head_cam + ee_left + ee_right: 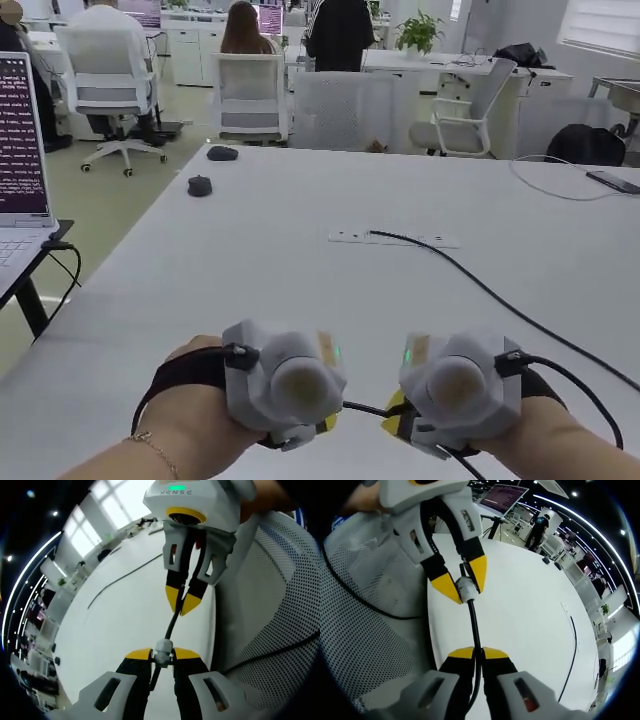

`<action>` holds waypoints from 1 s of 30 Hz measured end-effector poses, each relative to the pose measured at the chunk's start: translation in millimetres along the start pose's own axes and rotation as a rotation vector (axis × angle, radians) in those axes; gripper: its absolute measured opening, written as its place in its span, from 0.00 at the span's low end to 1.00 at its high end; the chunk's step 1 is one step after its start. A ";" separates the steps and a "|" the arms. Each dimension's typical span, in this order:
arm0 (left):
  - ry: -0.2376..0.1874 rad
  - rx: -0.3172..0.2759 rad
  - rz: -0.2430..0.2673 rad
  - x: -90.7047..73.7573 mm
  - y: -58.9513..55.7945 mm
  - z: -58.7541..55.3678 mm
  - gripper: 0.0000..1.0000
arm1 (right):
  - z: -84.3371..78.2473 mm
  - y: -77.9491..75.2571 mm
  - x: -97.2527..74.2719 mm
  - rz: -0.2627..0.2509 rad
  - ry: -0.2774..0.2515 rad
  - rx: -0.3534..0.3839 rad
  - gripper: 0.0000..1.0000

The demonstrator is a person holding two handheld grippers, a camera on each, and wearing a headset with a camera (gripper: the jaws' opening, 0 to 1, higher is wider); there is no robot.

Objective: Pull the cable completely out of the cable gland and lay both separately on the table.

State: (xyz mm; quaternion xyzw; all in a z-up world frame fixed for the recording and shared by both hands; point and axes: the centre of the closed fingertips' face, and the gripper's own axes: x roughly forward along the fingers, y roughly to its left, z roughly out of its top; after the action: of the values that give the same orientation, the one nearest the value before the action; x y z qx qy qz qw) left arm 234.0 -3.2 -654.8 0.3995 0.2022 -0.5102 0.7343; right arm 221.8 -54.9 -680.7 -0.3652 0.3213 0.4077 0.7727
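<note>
The two grippers are held close together at the near edge of the white table point(280, 270), with their tips facing each other. The left gripper point(163, 655) is clamped on the white cable gland point(465, 587). The right gripper point(478, 653) is clamped on the black cable point(474, 622), just to the right of the gland. I think this hold is chosen so that one side fixes the gland while the other can draw the cable straight along its own line. The cable runs taut between both tips and passes through the gland, so the pulling out is not yet finished. Both parts are carried by the grippers, not lying on the table.
</note>
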 end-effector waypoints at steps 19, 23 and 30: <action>0.052 -0.074 0.072 -4.3 18.7 -17.0 0.16 | -54.7 -46.6 -15.8 -0.196 0.182 0.175 0.03; 0.043 -0.071 0.065 -3.9 17.2 -13.9 0.16 | -51.1 -49.1 -19.0 -0.205 0.152 0.213 0.03; 0.042 -0.058 0.051 -3.1 14.7 -13.5 0.16 | -40.0 -52.6 -20.6 -0.216 0.115 0.213 0.03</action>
State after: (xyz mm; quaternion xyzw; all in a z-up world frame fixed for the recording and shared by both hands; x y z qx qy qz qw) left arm 247.7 11.6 -655.1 0.3935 0.2219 -0.4768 0.7540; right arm 249.9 -117.2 -669.5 -0.3367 0.3654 0.2643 0.8266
